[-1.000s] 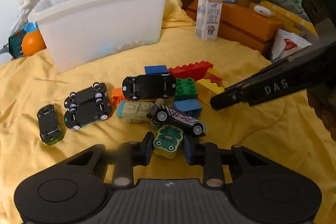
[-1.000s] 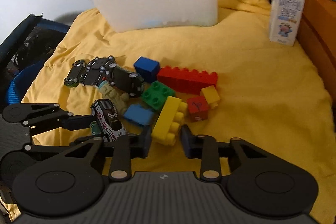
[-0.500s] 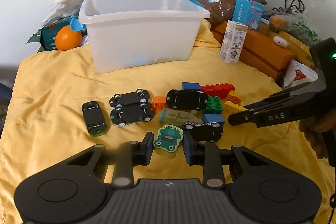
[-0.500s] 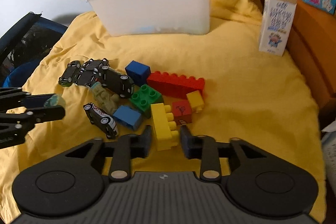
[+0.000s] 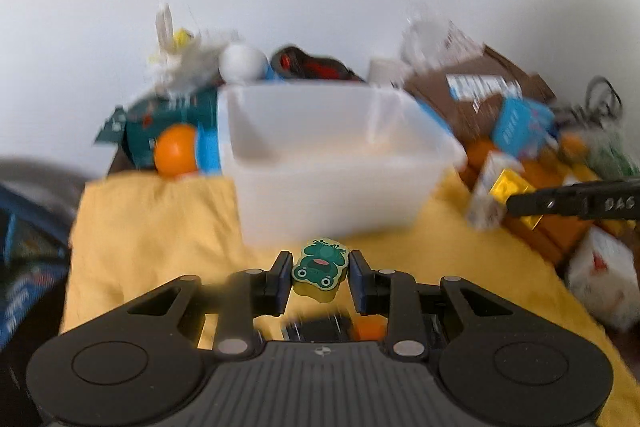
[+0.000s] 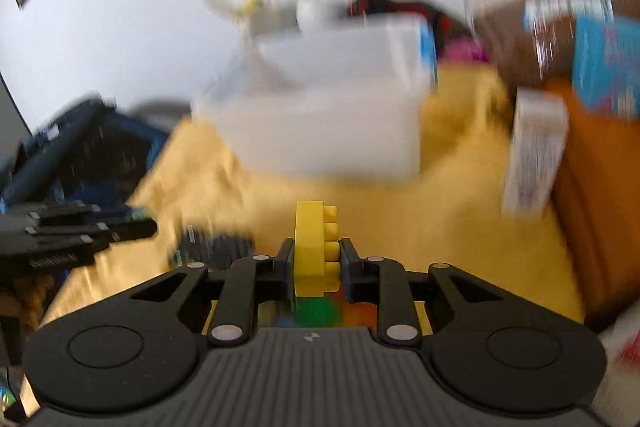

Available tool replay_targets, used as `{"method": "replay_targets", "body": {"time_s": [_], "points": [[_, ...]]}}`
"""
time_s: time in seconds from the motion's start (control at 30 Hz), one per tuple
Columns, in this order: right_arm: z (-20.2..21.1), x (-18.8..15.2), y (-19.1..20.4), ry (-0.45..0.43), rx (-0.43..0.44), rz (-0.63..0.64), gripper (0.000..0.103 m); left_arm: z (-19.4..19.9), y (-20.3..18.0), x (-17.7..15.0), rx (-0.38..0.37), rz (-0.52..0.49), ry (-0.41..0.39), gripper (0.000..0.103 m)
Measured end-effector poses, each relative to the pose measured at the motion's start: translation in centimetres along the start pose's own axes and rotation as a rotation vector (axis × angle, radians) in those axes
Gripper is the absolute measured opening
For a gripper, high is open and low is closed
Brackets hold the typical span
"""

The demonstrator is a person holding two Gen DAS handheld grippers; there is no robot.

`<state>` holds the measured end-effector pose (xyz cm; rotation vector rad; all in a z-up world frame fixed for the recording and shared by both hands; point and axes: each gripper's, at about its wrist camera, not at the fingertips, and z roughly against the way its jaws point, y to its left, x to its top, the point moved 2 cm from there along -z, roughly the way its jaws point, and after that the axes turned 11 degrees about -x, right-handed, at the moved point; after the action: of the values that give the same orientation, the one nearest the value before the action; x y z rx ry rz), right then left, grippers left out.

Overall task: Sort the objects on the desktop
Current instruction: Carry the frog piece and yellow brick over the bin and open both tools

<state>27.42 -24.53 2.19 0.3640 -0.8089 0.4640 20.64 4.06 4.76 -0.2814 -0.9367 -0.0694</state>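
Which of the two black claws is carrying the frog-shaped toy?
The left gripper holds the green frog toy; the right gripper clamps a yellow studded block.

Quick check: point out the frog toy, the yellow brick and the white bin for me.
frog toy (image 5: 320, 264), left wrist view, on its green printed face.
yellow brick (image 6: 310, 247), right wrist view, on its smooth side.
white bin (image 5: 332, 199), left wrist view, on its front wall.

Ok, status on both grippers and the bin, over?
Left gripper shut on frog toy. Right gripper, jaws just closed, shut on yellow brick. Both clear of the cloth. White bin ahead, nothing in the way.
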Motion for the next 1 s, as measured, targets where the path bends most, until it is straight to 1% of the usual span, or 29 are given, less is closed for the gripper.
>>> {"method": "replay_targets", "body": {"time_s": [0.07, 0.17, 0.23, 0.3, 0.37, 0.5, 0.53, 0.57, 0.6, 0.63, 0.67, 0.73, 0.83, 0.93, 1.0], "points": [[-0.3, 3.4, 0.0, -0.026, -0.001, 0.002, 0.025, -0.8, 0.8, 3.0, 0.009, 0.002, -0.005, 0.033], [-2.0, 7.8, -0.3, -0.001, 0.003, -0.018, 0.025, -2.8, 1.9, 6.7, -0.005, 0.028, 0.025, 0.033], [-3.3, 10.2, -0.1, 0.01, -0.003, 0.0, 0.025, -4.1, 2.3, 8.7, -0.004, 0.028, 0.055, 0.033], [-4.5, 11.7, 0.0, 0.03, -0.02, 0.042, 0.025, -5.3, 2.5, 10.4, -0.001, 0.034, 0.08, 0.033], [-5.7, 12.8, 0.2, 0.056, -0.018, 0.042, 0.025, -6.1, 2.8, 11.8, 0.0, 0.035, 0.084, 0.033], [-7.3, 13.7, 0.3, 0.078, -0.038, 0.058, 0.025, -7.4, 3.4, 13.5, 0.019, 0.052, 0.095, 0.034], [-7.8, 14.1, 0.2, 0.085, -0.048, 0.05, 0.025, -7.7, 3.6, 13.7, 0.026, 0.057, 0.096, 0.044], [-8.3, 14.3, 0.2, 0.091, -0.053, 0.049, 0.028, -8.0, 3.7, 13.9, 0.038, 0.064, 0.099, 0.062], [-8.7, 14.5, 0.2, 0.089, -0.061, 0.054, 0.037, -8.1, 3.8, 13.9, 0.062, 0.067, 0.095, 0.069], [-9.0, 14.7, 0.3, 0.083, -0.082, 0.063, 0.049, -8.0, 3.9, 13.8, 0.087, 0.069, 0.088, 0.072], [-9.2, 14.8, 0.3, 0.069, -0.102, 0.074, 0.068, -7.9, 3.9, 13.6, 0.091, 0.068, 0.083, 0.072], [-9.1, 14.6, 0.2, 0.057, -0.105, 0.087, 0.067, -7.6, 4.1, 12.8, 0.073, 0.074, 0.087, 0.072], [-8.0, 13.4, -0.2, 0.038, -0.084, 0.065, 0.067, -6.4, 4.1, 10.3, 0.079, 0.075, 0.081, 0.072], [-5.7, 10.6, -0.3, -0.002, -0.065, 0.072, 0.067, -4.4, 3.4, 6.1, 0.07, 0.037, 0.048, 0.072], [-4.2, 7.9, -0.5, -0.025, -0.065, 0.073, 0.067, -3.2, 3.0, 2.1, 0.076, 0.008, 0.045, 0.072]]}}
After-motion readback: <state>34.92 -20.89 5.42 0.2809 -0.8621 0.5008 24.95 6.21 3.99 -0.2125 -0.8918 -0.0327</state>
